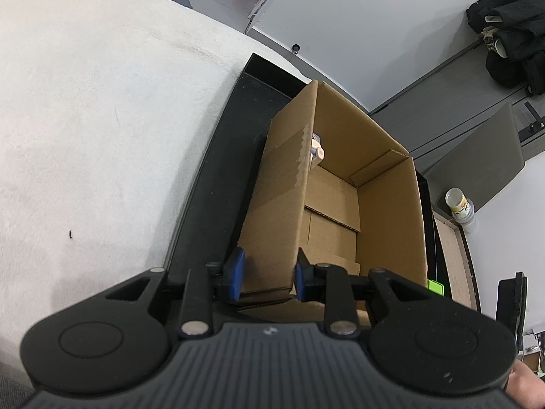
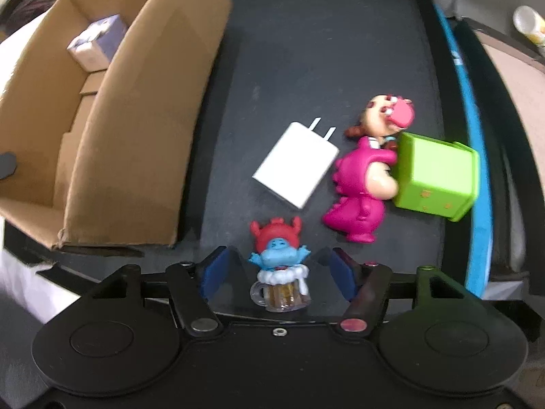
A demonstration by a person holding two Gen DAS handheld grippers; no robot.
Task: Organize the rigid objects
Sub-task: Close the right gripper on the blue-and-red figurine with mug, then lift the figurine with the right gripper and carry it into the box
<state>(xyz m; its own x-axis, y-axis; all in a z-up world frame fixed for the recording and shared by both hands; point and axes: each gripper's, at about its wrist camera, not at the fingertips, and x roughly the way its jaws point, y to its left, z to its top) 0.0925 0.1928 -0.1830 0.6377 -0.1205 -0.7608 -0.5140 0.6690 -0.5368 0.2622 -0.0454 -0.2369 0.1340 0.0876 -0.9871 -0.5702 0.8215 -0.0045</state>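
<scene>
Your left hand-held gripper (image 1: 267, 277) is clamped on the cardboard box (image 1: 340, 177) wall, good. Right hand-held gripper (image 2: 279, 277) hangs unclenched around the blue figurine (image 2: 279, 272); center it, then squeeze.

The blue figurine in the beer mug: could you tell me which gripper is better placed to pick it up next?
Right. The right gripper hangs open with the blue figurine between its fingers, while the left gripper is shut on the cardboard box wall.

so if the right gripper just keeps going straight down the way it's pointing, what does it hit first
Most likely the blue figurine in a beer mug, which sits between the right gripper's open fingers, not gripped. The black tray lies under it.
</scene>
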